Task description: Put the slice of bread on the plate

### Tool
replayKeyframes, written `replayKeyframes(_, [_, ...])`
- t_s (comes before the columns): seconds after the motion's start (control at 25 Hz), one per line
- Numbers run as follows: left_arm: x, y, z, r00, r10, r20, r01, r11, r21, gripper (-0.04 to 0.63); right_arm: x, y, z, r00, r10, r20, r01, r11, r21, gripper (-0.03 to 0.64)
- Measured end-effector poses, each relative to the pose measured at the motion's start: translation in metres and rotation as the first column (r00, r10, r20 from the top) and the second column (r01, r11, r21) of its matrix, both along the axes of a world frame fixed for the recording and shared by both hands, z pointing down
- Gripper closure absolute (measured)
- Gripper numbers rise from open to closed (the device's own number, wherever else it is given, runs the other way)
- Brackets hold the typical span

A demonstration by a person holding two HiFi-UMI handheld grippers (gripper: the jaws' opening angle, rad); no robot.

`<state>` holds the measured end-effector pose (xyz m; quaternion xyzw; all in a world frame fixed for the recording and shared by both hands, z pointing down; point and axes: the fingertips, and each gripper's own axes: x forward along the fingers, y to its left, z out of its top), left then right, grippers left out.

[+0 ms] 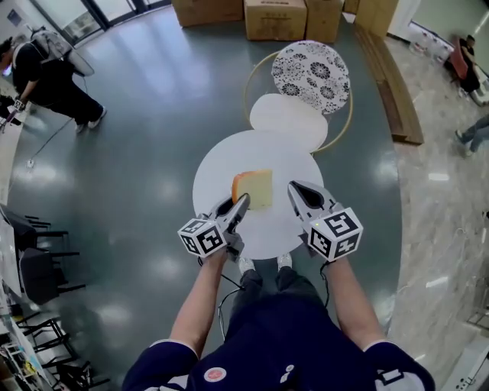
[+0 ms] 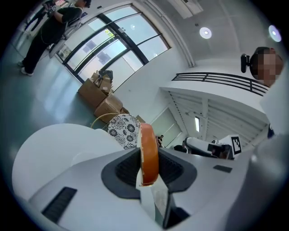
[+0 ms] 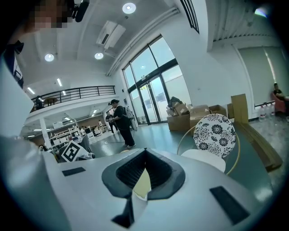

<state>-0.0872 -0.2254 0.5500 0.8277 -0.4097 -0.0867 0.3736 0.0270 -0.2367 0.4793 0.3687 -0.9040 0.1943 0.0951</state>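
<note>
Left gripper [image 1: 241, 206] is clamping bread slice [image 1: 256, 189] at its crust edge; soft, light, prob. crushable. Right gripper [image 1: 298, 191] is hovering alongside, jaws together.

- The head view looks steeply down from above the person onto the round white desk [image 1: 221, 164]. The left gripper [image 1: 241, 205] and right gripper [image 1: 298, 191] are close under the lens, with floor all round.
- The left gripper view sits just behind its jaws and looks along them, roughly level but rolled, so the room leans. The slice of bread [image 2: 148, 153] stands edge-on right before the lens.
- The right gripper view looks along its own jaws, about level, toward the glass doors [image 3: 151, 97].
- All three views share the patterned chair [image 1: 311, 75] and the cardboard boxes [image 1: 275, 19].
- Each gripper view catches the other gripper's marker cube [image 2: 235, 143] near its edge.
</note>
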Motion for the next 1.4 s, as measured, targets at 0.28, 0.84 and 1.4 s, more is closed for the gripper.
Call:
replayKeyframes(0.28, [-0.006, -0.025, 0.058, 0.997, -0.027, -0.077, 0.019, 0.995, -0.098, 0.492, 0.003, -0.004, 0.027, 0.999, 0.020, -0.035, -0.022, 0.998, -0.061, 0.611])
replayKeyframes(0.84, [-0.018, -0.048, 0.125, 0.988, -0.084, -0.130, 0.052, 0.972, -0.229, 0.492, -0.008, -0.008, 0.046, 0.997, 0.017, -0.070, -0.024, 0.995, -0.096, 0.611])
replayKeyframes(1.4, [-0.026, -0.048, 0.156, 0.995, -0.100, -0.024, 0.087, 0.939, -0.332, 0.492, -0.021, -0.013, 0.055, 0.998, -0.003, -0.069, -0.005, 0.993, -0.115, 0.611])
